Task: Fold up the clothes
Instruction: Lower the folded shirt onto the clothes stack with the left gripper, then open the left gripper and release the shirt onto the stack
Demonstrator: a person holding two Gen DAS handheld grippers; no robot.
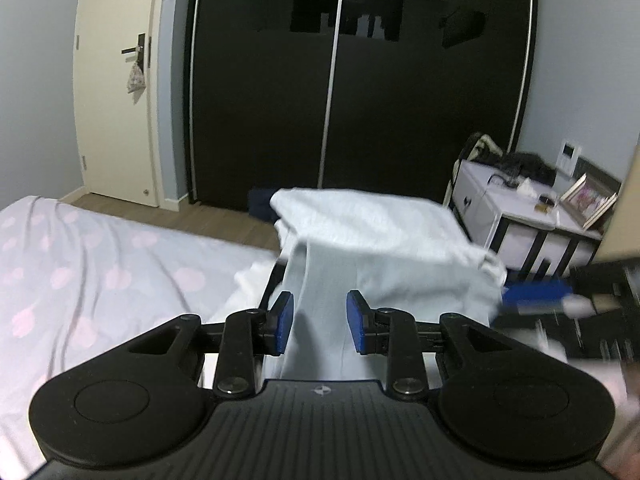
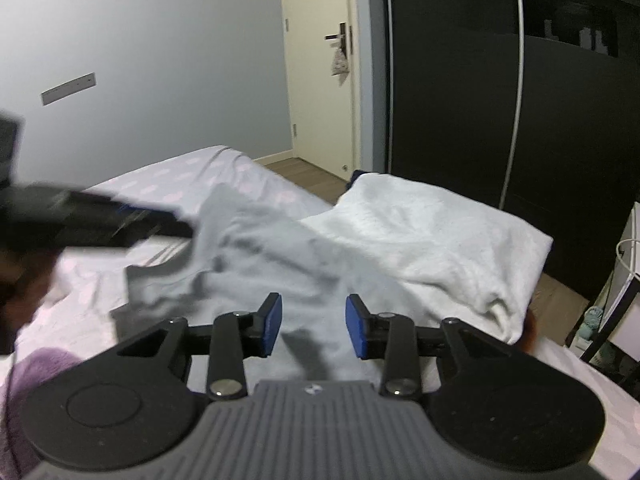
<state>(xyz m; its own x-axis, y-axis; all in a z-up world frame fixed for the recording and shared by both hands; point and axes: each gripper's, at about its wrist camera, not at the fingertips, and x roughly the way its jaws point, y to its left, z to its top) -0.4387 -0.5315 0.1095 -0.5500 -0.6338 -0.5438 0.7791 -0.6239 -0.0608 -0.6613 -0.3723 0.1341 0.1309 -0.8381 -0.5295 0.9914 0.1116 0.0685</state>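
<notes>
Judging by how the cloth lies, the folding is only at its beginning. A pale grey garment (image 2: 256,256) is spread loosely on the bed (image 1: 80,256), rumpled and uneven, with no crisp fold line that I can make out. Behind it, toward the dark wardrobe (image 1: 360,100), sits a thicker white bundle (image 2: 440,232) (whether that is a finished fold or just a pillow or blanket I cannot tell).

The left gripper (image 1: 320,322) has its blue pads spread apart, with the grey fabric running between and beneath them, not pinched. The right gripper (image 2: 312,324) is likewise spread wide over the garment, holding nothing. In the right wrist view the other tool shows as a dark blurred shape at the left edge, near the garment's far side; the blur suggests quick motion.

So nothing looks gripped at present, and the work left seems to be nearly all of it: flattening the piece, taking hold of an edge or corners, bringing one part over another, and setting it aside. A purple cloth (image 2: 44,364) lies at the lower left of the right view, possibly another item waiting.
</notes>
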